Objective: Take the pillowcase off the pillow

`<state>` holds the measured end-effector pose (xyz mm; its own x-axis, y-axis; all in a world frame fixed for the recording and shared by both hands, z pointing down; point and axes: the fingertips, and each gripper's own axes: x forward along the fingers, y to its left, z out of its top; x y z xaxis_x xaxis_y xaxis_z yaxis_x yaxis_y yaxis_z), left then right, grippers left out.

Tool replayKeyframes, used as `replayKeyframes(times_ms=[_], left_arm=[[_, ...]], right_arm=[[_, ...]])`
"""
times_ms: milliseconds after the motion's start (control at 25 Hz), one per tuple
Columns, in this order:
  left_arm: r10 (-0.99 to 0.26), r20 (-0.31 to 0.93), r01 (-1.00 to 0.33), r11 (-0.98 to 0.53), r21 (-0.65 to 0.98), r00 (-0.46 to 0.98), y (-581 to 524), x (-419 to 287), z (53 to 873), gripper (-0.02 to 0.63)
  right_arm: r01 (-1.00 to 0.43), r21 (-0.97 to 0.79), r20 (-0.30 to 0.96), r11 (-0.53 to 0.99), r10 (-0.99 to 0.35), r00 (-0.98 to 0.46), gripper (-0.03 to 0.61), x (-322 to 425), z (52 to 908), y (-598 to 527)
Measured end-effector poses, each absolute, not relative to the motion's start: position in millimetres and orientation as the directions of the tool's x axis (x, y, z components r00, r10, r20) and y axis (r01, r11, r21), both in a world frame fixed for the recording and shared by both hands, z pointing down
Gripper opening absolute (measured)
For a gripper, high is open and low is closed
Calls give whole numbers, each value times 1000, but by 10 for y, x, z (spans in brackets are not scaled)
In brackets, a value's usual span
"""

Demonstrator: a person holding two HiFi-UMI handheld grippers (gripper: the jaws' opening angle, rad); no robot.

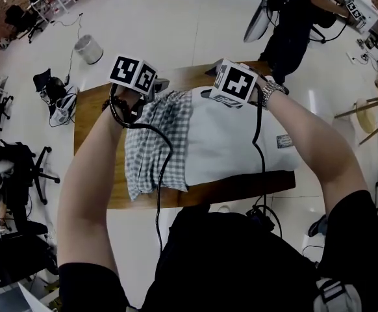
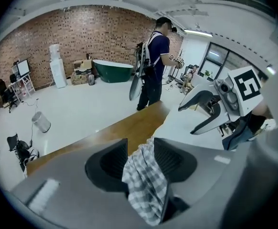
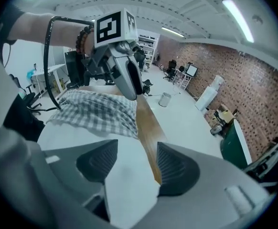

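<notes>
Seen from the head, the checked pillowcase [image 1: 156, 142] sits bunched on the left end of the pillow [image 1: 234, 142] on the desk [image 1: 95, 122], seemingly partly off; the left gripper [image 2: 141, 159] has its jaws clamped on that cloth; the right gripper [image 3: 129, 168] has its jaws grasping the pillow's edge, so next they probably need pulling apart.

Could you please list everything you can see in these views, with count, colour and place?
table: one, brown wood, mid-room.
pillow: one, white, on the table.
pillowcase: one, grey-white check, bunched over the pillow's left end.
waste bin: one, white, floor beyond the table.
office chairs: several, black, floor at left.
standing person: one, dark clothes, beyond the table.
left hand-held gripper: one, grey, closed on the pillowcase.
right hand-held gripper: one, grey, closed on the pillow.
</notes>
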<state>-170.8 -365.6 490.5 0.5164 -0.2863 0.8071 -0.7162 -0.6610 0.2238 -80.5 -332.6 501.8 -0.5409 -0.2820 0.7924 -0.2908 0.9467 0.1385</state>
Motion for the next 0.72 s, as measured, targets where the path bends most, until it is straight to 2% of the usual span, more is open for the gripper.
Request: replayKeyframes(times_ms=[280,600,720], left_arm=[[-46,846,-641,-675,365,531,-4150,-1441,5225,181],[188,874,-613,-647,454,449,-4320,-1415,5932,180],[262,858,-609,-616,500,441,-4289,-1428,6137,140]], right_arm=[[-271,-63,826,961,-102,-555,276,-827,5126,-3927],[-278,-340,837,898,155,-525,287,-817,5691,-4152],[-283,-415,833,865,235,-501,272,-787,5886,-4056]])
